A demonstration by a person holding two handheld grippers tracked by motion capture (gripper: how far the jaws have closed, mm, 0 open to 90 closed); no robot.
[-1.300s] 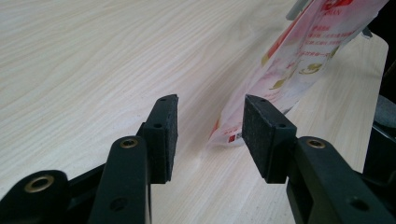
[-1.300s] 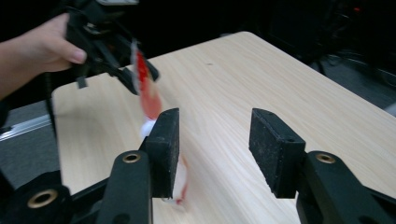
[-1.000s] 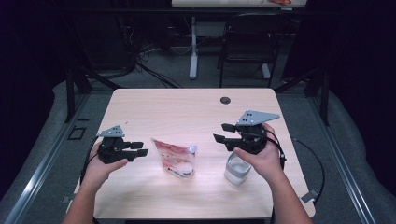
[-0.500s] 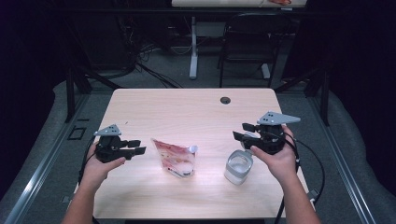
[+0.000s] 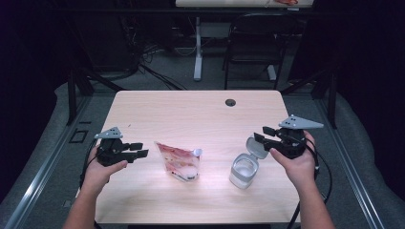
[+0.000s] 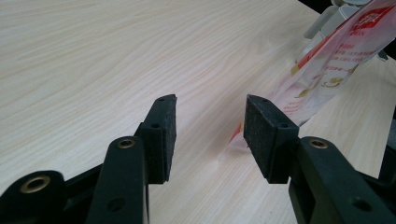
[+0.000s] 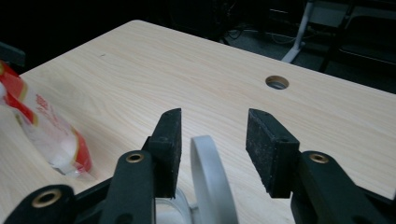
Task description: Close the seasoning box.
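Note:
A red and white spouted pouch (image 5: 177, 161) lies on the light wooden table (image 5: 191, 114), left of centre. To its right stands a clear container (image 5: 244, 171) with its grey flip lid (image 5: 256, 148) raised. My right gripper (image 5: 261, 133) sits just right of the container, its jaws either side of the lid (image 7: 210, 177). They have just been closing, and a gap shows at both pads. My left gripper (image 5: 138, 149) rests open at the table's left, pointing at the pouch (image 6: 327, 70) with nothing between its jaws (image 6: 210, 126).
A round cable hole (image 5: 230, 102) sits near the table's far edge, also ahead of my right gripper (image 7: 277, 82). Beyond the table stand a dark chair (image 5: 258, 43) and a desk leg (image 5: 197, 52) among floor cables.
My right gripper has moved to the right, uncovering the container, and its jaws stand narrower. The left gripper and the pouch have stayed put.

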